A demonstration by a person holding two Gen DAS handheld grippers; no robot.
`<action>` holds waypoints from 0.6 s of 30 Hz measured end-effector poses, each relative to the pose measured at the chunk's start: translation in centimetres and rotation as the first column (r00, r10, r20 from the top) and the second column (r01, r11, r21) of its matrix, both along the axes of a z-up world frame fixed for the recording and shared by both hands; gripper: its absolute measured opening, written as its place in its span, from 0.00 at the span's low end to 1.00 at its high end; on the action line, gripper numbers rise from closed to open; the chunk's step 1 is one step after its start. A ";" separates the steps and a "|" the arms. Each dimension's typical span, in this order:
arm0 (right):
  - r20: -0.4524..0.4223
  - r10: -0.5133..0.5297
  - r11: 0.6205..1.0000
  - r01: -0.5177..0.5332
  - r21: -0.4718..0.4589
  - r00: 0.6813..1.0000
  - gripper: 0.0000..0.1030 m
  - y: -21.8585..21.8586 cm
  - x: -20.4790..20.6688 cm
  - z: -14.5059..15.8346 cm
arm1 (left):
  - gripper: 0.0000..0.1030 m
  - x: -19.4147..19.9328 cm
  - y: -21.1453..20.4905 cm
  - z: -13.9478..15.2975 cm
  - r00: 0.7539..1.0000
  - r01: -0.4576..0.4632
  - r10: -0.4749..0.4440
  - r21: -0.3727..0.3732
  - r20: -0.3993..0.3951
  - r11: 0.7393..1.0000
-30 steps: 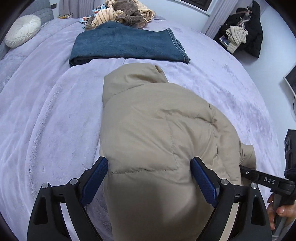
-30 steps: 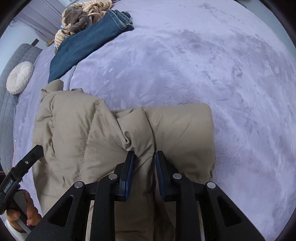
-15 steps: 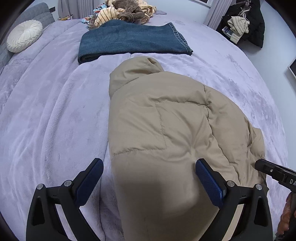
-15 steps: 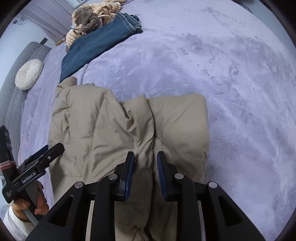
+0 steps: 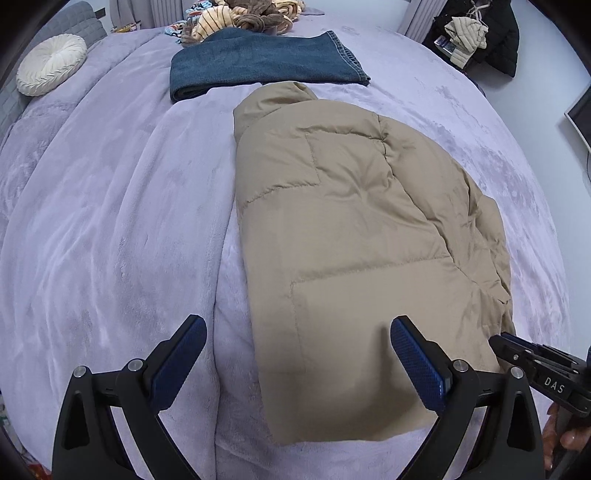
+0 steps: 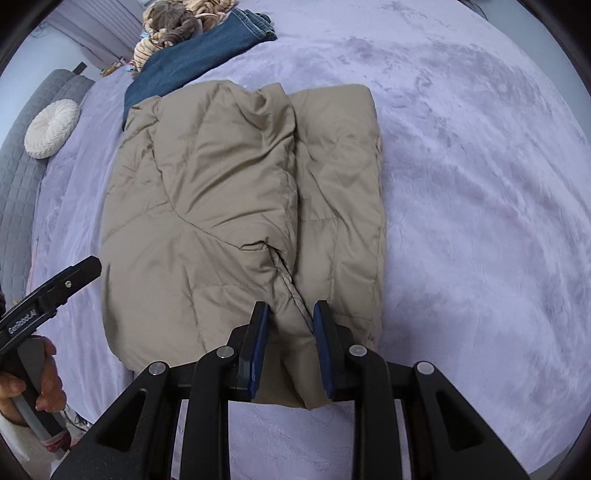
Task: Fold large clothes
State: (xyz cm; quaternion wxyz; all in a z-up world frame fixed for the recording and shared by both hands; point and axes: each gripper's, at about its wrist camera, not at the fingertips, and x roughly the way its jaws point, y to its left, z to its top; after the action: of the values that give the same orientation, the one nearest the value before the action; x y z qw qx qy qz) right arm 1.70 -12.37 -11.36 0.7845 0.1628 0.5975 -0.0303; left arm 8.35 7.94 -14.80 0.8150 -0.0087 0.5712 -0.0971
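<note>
Lying folded on the purple bed [image 5: 110, 221], the tan jacket [image 5: 351, 240] sat beside the jeans [image 5: 258, 66]. The left gripper [image 5: 299, 354] hung wide apart, its jaws having just widened, gripping nothing; the right gripper [image 6: 288, 339] seemed clamped on the jacket's hem.

The tan jacket [image 5: 354, 236] lies folded on the bed [image 5: 110, 221]. Left of the jacket the blanket runs bare and wide, clear out to a round white cushion [image 5: 51, 63] by the headboard. Right of the jacket the bed [image 6: 480, 184] is just as open. Beyond the jacket's far end, folded jeans [image 5: 266, 62] lie close across the way, with a heap of striped clothes [image 5: 240, 18] behind them.
</note>
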 end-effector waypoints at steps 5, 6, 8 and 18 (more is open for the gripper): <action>0.014 -0.019 1.000 0.019 -0.005 1.000 0.30 0.4 -0.8 1.3 | 0.98 -1.4 0.6 1.1 1.000 0.005 -0.005 -0.006 -0.010 1.000; 0.018 -0.019 1.000 0.019 -0.003 1.000 0.32 0.5 -0.9 1.7 | 0.98 -1.7 0.7 1.3 1.000 0.001 -0.001 -0.001 -0.007 1.000; 0.024 -0.015 1.000 0.015 -0.003 1.000 0.35 0.7 -1.3 2.3 | 0.98 -2.3 0.8 1.9 1.000 -0.006 0.006 0.004 0.001 1.000; 0.055 0.034 0.999 -0.035 0.025 0.998 0.42 1.2 -3.8 4.3 | 0.99 -6.5 0.8 4.0 0.998 -0.064 0.063 0.034 0.029 0.997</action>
State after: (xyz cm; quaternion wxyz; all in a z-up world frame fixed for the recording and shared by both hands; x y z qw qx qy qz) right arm -2.06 -11.14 -7.05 0.7988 0.1633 0.5789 -0.0046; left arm 1.89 8.78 -10.83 0.8256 -0.0111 0.5609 -0.0614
